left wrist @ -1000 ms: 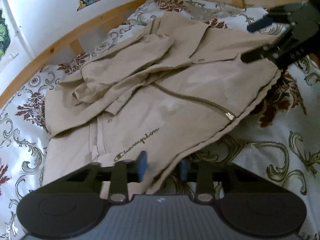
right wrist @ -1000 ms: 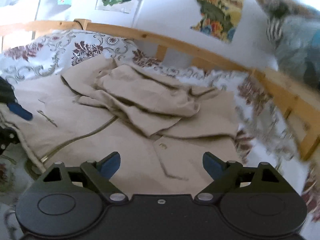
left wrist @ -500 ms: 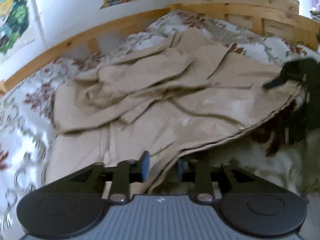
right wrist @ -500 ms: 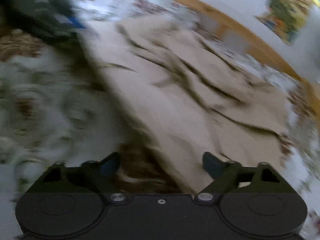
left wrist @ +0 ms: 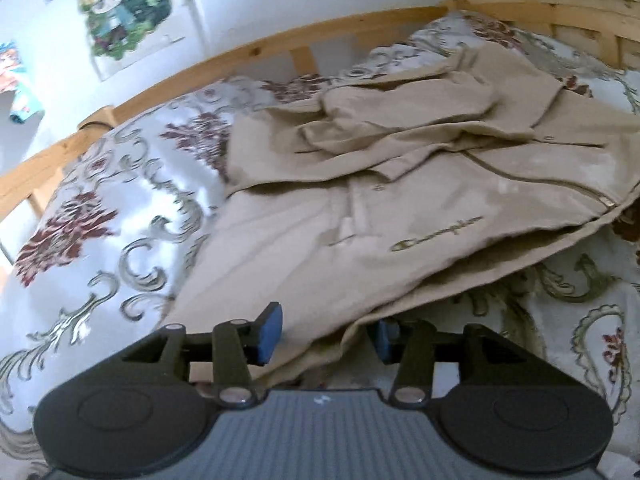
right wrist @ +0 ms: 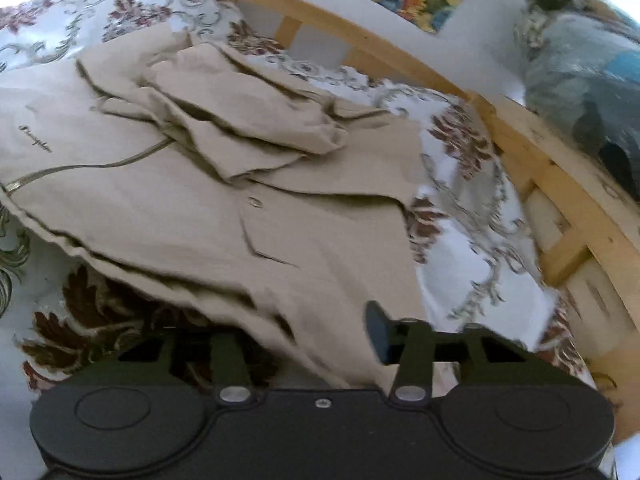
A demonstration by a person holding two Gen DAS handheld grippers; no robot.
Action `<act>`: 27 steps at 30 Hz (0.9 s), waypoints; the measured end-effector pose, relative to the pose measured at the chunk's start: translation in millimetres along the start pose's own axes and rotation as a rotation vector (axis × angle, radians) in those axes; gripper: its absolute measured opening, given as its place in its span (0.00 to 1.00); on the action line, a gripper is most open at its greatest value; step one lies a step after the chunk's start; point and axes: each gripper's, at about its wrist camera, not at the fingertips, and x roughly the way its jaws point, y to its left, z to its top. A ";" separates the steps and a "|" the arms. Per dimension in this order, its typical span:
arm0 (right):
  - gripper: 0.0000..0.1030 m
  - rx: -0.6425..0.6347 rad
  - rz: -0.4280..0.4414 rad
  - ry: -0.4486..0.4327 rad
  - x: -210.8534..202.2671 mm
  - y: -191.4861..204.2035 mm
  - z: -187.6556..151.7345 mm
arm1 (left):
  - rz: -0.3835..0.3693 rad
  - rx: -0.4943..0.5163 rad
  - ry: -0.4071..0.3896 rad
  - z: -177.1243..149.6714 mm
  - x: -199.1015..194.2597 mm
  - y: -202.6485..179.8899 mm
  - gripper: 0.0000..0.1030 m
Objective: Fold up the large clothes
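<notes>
A beige zip-front cotton jacket (left wrist: 400, 216) lies spread on a bed with a white bedspread patterned in dark red flowers and grey scrolls (left wrist: 120, 216). Its sleeves are heaped over its far half, toward the pale wooden bed rail (left wrist: 280, 40). The near hem, a long straight edge, runs crosswise in front of both tools, so each meets it side-on.

The left gripper (left wrist: 326, 334) sits at the hem's left end. Its jaws have just been opening and stand half spread. The hem drapes through the gap, over the right blue pad, with neither pad seen pressing it.

The right gripper (right wrist: 316, 332) sits at the hem's right corner. Its jaws have just been closing. Cloth covers the left finger and fills the gap, and whether the pads pinch it cannot be told.

Judging from this, lifting the hem toward the rail needs both corners held, and the right hand looks nearer a grip.
</notes>
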 end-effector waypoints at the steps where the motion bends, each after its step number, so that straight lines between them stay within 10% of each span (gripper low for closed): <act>1: 0.28 0.015 0.019 0.005 0.1 -2.9 -1.2 | 0.027 0.008 0.004 -0.9 0.7 2.5 0.49; 4: 0.11 -0.012 0.027 0.005 -0.2 -0.3 -2.7 | 0.128 0.025 0.036 -2.4 4.8 13.3 0.30; 9: 0.07 -0.019 0.016 -0.044 -13.8 -5.1 4.9 | 0.074 -0.015 0.018 -6.6 -0.2 27.7 0.05; 17: 0.03 -0.146 0.026 -0.113 -70.6 -7.7 0.2 | 0.012 0.049 -0.143 1.4 -83.7 31.2 0.03; 27: 0.03 -0.236 0.035 -0.168 -161.3 -23.5 -2.1 | -0.079 0.041 -0.106 30.5 -146.5 64.6 0.03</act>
